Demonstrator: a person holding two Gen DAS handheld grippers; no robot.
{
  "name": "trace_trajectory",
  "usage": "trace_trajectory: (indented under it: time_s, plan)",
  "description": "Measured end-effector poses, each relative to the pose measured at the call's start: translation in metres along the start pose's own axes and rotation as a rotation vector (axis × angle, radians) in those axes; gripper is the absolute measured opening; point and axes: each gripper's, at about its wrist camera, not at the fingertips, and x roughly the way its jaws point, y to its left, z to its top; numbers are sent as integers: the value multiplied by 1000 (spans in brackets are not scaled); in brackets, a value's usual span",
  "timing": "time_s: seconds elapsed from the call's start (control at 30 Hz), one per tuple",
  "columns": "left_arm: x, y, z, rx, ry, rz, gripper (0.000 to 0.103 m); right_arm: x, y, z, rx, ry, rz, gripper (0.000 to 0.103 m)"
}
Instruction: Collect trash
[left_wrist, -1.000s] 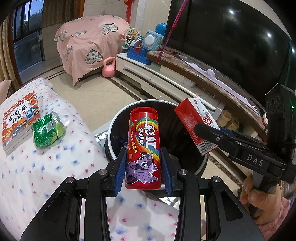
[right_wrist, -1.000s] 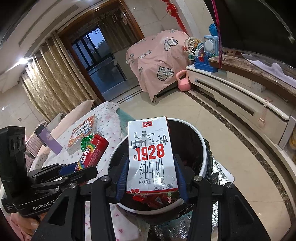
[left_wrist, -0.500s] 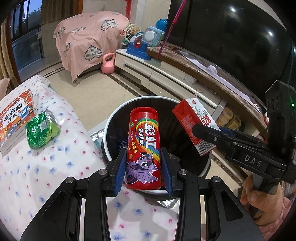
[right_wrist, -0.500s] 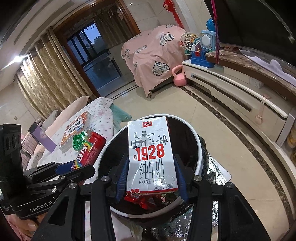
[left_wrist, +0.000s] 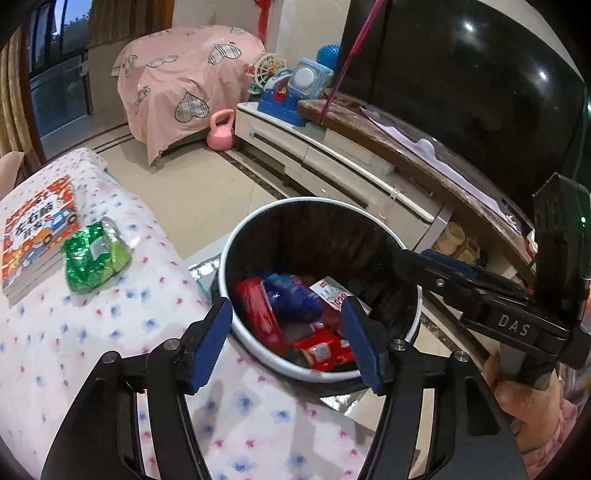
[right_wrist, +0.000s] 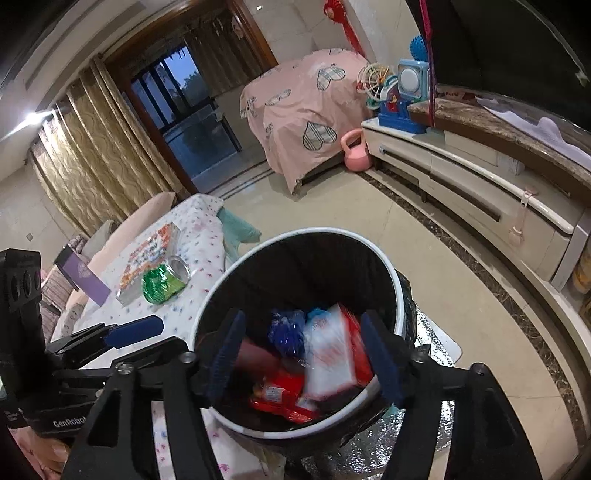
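Hovering over the trash bin (left_wrist: 236, 240), the left hand-held gripper (left_wrist: 286, 343) has its blue-padded fingers (left_wrist: 208, 343) spread wide with nothing between them. The right hand-held gripper (right_wrist: 304, 363) is spread wide above the same bin (right_wrist: 397, 291) and is equally empty; in the left wrist view it reaches in from the right side (left_wrist: 402, 258).

Inside the black-lined, white-rimmed bin lies the trash: a red Skittles tube (left_wrist: 258, 314) lying on its side along the left wall, a blue wrapper (left_wrist: 295, 299) just beside it, a milk carton (right_wrist: 330, 354) blurred and leaning toward the right wall, and red snack packets (right_wrist: 282, 400) at the bottom near the front rim.

The bin stands on a silvery mat (right_wrist: 432, 424) on the tiled floor, touching the edge of a tabletop covered in a flower-print cloth (left_wrist: 110, 332). On that cloth a crumpled green packet (left_wrist: 94, 256) rests just beside a stack of children's books (left_wrist: 38, 232), well apart from both grippers. A pink kettlebell (left_wrist: 220, 131) sits on the floor near a pink heart-print cover (left_wrist: 184, 77).
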Motion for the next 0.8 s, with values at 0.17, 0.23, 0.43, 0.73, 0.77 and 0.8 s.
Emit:
trace_trajectory:
  time_s: [0.17, 0.23, 0.43, 0.73, 0.77, 0.8]
  plan:
    - [-22, 15, -16, -64, -29, -12, 63, -19, 5, -6, 25, -43, 20, 86]
    - [-31, 22, -25, -91, -38, -18, 63, -27, 10, -11, 37, -62, 27, 90]
    - [-68, 43, -65, -155, -87, 23, 66, -48, 35, -40, 51, -98, 59, 99]
    - [-128, 78, -130, -238, -158, 118, 69, -67, 86, -80, 33, -127, 118, 100]
    - [-137, 80, -136, -245, -176, 138, 69, -70, 92, -83, 31, -130, 124, 100]
    - [-145, 81, -140, -246, -193, 151, 72, -73, 98, -86, 22, -135, 127, 101]
